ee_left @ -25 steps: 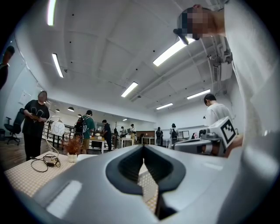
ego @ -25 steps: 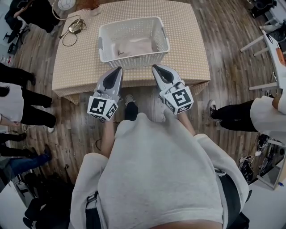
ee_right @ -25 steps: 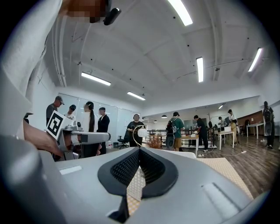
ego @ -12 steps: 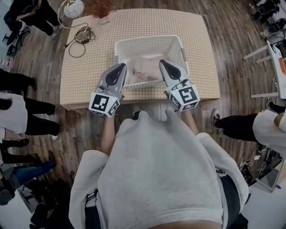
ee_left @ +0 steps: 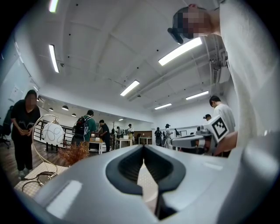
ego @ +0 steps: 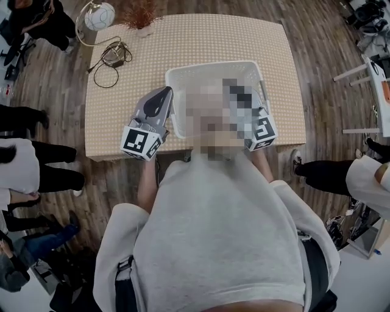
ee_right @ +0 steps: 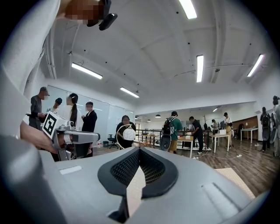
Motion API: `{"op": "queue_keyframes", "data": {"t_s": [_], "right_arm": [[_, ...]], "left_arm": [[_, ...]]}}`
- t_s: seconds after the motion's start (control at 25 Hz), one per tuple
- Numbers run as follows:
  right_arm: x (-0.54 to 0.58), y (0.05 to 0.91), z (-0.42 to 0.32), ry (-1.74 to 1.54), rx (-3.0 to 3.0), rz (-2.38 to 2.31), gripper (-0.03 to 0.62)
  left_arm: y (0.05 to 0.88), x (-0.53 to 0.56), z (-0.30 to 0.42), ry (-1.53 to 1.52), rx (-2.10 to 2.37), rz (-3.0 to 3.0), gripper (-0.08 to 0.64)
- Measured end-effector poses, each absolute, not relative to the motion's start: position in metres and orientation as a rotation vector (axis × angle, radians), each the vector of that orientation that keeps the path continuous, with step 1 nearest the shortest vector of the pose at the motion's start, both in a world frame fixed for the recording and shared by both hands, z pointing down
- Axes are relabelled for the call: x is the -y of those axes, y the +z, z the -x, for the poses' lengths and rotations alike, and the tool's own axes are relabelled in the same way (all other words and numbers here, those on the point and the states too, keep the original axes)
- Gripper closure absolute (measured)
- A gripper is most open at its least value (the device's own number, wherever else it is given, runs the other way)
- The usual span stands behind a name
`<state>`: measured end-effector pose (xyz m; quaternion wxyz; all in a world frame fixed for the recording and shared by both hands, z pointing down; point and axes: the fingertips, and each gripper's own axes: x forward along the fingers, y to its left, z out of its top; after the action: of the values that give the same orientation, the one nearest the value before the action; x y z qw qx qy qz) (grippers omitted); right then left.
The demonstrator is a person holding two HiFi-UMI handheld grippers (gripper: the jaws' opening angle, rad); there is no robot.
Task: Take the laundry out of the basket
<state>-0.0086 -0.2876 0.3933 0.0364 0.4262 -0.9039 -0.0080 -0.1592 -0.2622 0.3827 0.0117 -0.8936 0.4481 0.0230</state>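
The white plastic laundry basket point(ego: 183, 72) stands on the beige dotted table point(ego: 183, 42). A blur patch covers most of its inside, so I cannot see the laundry. My left gripper point(ego: 164, 92) is shut and empty, with its tip just outside the basket's left wall. In the left gripper view its jaws point(ee_left: 143, 148) meet at the tips and point level across the room. Of the right gripper, only the marker cube point(ego: 263, 130) shows clearly, at the basket's near right corner. The right gripper point(ee_right: 139, 149) is shut with nothing between its pads.
A white globe lamp point(ego: 99, 15), a coiled cable point(ego: 113, 58) and a dried plant point(ego: 141, 12) sit at the table's far left. People stand on the wood floor at the left point(ego: 24, 164) and at the right point(ego: 341, 167). A white table point(ego: 378, 73) is at the right.
Both grippers have moved forward from in front of the table's near edge to the basket. The left is now beside the basket's left wall and the right is at its right side. Both stayed shut.
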Motion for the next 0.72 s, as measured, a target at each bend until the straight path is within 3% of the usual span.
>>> {"op": "queue_keyframes", "data": {"t_s": [0.72], "right_arm": [[0.331, 0.445, 0.003, 0.167, 2.66, -1.173, 0.592]], "left_arm": [[0.438, 0.298, 0.186, -0.065, -1.59, 2.835, 0.552]]}}
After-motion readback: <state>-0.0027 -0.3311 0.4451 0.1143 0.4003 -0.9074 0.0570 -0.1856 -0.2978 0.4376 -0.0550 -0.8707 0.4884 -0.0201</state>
